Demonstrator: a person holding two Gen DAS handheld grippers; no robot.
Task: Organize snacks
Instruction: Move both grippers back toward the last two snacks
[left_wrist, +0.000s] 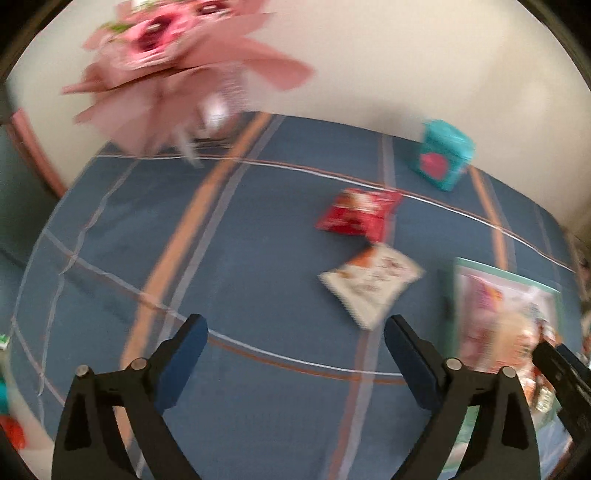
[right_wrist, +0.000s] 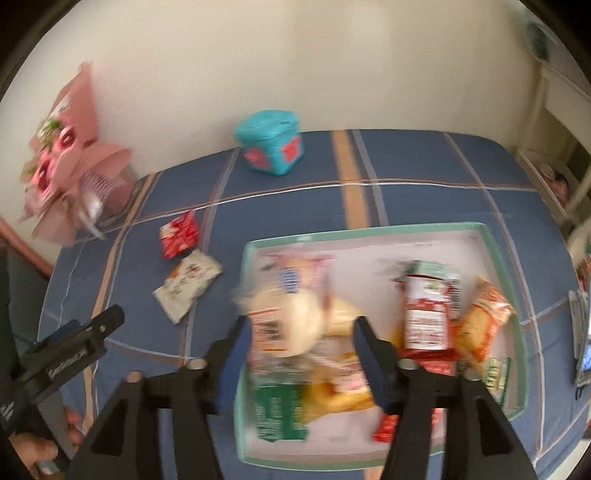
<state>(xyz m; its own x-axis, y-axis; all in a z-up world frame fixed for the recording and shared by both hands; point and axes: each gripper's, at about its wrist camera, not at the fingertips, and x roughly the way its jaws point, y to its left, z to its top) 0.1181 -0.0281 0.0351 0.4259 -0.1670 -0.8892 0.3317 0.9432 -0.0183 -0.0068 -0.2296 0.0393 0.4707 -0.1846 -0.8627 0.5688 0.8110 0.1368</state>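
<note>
A blue cloth (right_wrist: 288, 206) with orange and white stripes covered the surface, which ran back to a plain cream wall (right_wrist: 258, 66). A pink bouquet (right_wrist: 66, 158) leaned at the far left by the wall, and a teal tin (right_wrist: 271, 142) stood at the back edge. Pale shelving (right_wrist: 554, 122) showed at the right, too blurred to read.

A green-rimmed box (right_wrist: 498, 243) lay on the cloth, filled with snacks (right_wrist: 424, 314). 2 packets stayed outside it to the left: a red packet (right_wrist: 179, 233) and, just nearer, a white packet (right_wrist: 187, 283), close together.

The left gripper (left_wrist: 295, 345) hung over bare cloth, its jaws wide with nothing between them. The right gripper (right_wrist: 301, 349) hovered over the box's near left part, jaws apart and clamping nothing.
</note>
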